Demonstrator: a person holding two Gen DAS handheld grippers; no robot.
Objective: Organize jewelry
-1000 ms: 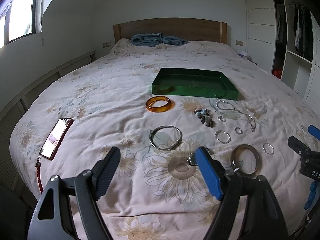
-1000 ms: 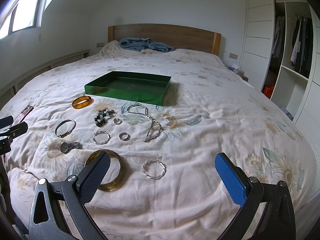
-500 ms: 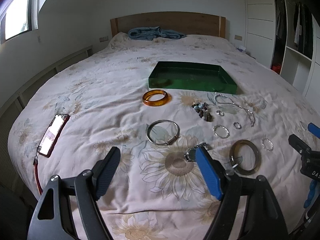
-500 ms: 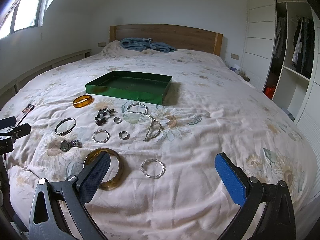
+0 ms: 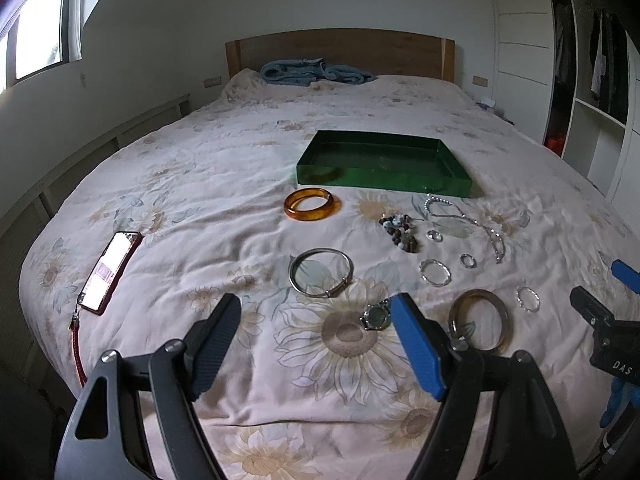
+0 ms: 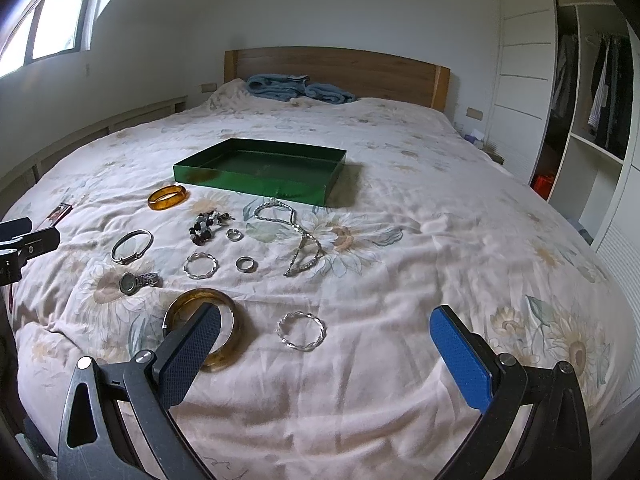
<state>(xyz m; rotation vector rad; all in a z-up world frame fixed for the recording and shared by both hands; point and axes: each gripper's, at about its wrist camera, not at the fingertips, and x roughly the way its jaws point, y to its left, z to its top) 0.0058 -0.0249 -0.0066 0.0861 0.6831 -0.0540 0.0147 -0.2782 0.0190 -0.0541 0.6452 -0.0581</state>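
1. I am easing my left gripper [image 5: 316, 344] in over the foot edge of the bed [image 5: 224, 184]; over the last second the jewelry has been sliding lower and closer in its view. My right gripper [image 6: 324, 352] has been drifting only slightly. Both pairs of jaws are spread wide, grasping nothing.
2. I read this as the approach before a first pick: the green tray [image 6: 256, 184], sitting mid-bed toward the headboard, appears to be holding nothing yet.
3. All the pieces are lying on the bed between the tray and the foot edge:
   - the amber bangle [image 5: 312, 205] just beside the tray's near left corner;
   - the bead cluster [image 5: 400, 232] and the silver necklace [image 6: 296, 236] just before the tray's near wall;
   - the silver bangle [image 5: 321, 272], the watch [image 6: 138, 281], two small rings [image 6: 246, 264] and a twisted bracelet [image 6: 200, 266] in the middle;
   - the brown bangle [image 6: 232, 320] and another twisted bracelet [image 6: 301, 330] nearest the foot edge, just ahead of my right jaws.
4. A phone [image 5: 110, 272] is lying well apart near the left edge, and a blue blanket [image 6: 300, 89] is resting at the headboard; neither is blocking me.
5. The soft, creased duvet is likely making the thin rings awkward to pinch, and the closely spaced pieces are risking a nudge.
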